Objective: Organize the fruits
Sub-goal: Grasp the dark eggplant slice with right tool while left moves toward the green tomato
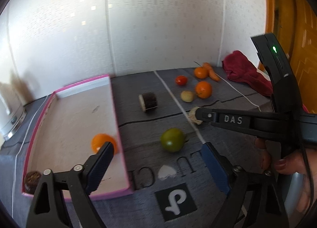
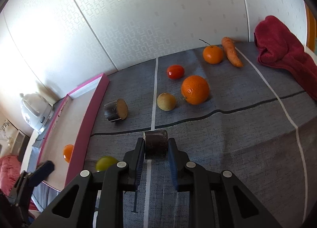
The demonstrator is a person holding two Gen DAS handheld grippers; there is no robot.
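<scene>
Left claw (image 1: pixel 156 154): black frame, blue ribbed pads, jaws standing wide apart, nothing between pads, pointing downward at slant. Right claw (image 2: pixel 156 146): same build, jaws closed tight on both flat sides of short dark cylindrical chunk with pale cut ends (image 2: pixel 156 144), pointing down at slant. Bare hand (image 1: pixel 285 170) with dark red nail polish wraps handle of right claw; black cable runs along it.

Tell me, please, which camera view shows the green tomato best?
The left wrist view: the green tomato lies whole and unobstructed on the grey cloth, just right of the pink box. The right wrist view shows only its top, behind the right gripper's frame.
</scene>
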